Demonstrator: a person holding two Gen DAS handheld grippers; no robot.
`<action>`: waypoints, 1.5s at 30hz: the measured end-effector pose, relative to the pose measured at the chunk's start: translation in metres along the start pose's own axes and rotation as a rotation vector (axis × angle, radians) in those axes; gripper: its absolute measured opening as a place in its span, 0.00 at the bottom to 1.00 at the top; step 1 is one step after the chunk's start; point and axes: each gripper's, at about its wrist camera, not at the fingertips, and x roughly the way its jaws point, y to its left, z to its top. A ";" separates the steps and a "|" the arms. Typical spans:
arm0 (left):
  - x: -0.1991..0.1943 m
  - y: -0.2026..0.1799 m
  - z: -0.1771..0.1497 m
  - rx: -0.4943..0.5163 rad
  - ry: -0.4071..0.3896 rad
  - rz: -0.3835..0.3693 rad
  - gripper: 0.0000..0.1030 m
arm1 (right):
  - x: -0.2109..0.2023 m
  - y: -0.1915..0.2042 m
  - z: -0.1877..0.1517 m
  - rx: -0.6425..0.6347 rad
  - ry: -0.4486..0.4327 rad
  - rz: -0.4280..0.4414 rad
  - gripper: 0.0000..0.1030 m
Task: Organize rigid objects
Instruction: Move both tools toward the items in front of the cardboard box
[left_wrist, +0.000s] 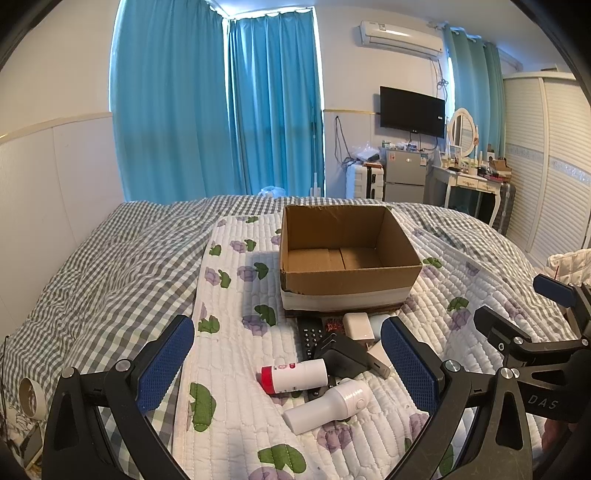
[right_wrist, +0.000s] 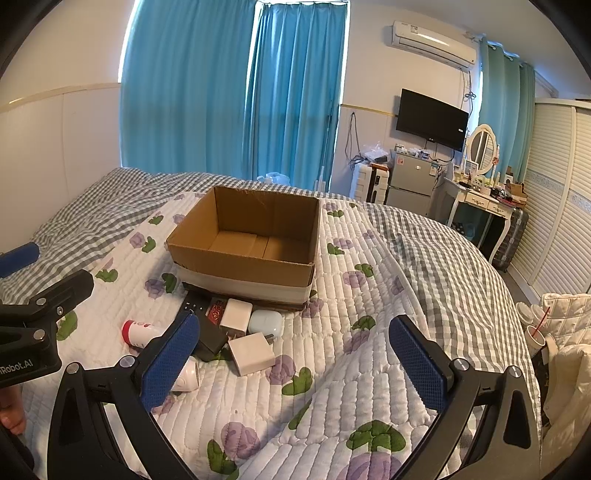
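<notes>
On quilted blanket, small items heaped before empty cardboard box, likely destination. Left gripper fingers wide, framing red-capped bottle. Right gripper wide, holds nothing.

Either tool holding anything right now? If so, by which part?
Nothing held. Left tool and right tool are both open, hovering over the quilt.

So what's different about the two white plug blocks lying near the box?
The nearer white charger shows its metal prongs, pointing toward the pale blue case; the farther white charger shows no prongs from here. The nearer one lies flat on the quilt; the farther one leans on the black items beside it. Both are white, blocky with rounded corners, and outside the cardboard box.
</notes>
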 end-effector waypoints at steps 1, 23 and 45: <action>0.000 0.000 0.000 0.000 0.000 0.000 1.00 | 0.000 0.000 0.000 0.000 0.000 0.000 1.00; -0.004 0.003 0.006 0.010 0.043 -0.035 1.00 | -0.004 0.004 0.006 -0.041 0.013 -0.008 1.00; 0.135 -0.010 -0.027 0.120 0.469 0.004 1.00 | 0.123 0.010 0.025 -0.180 0.313 0.113 1.00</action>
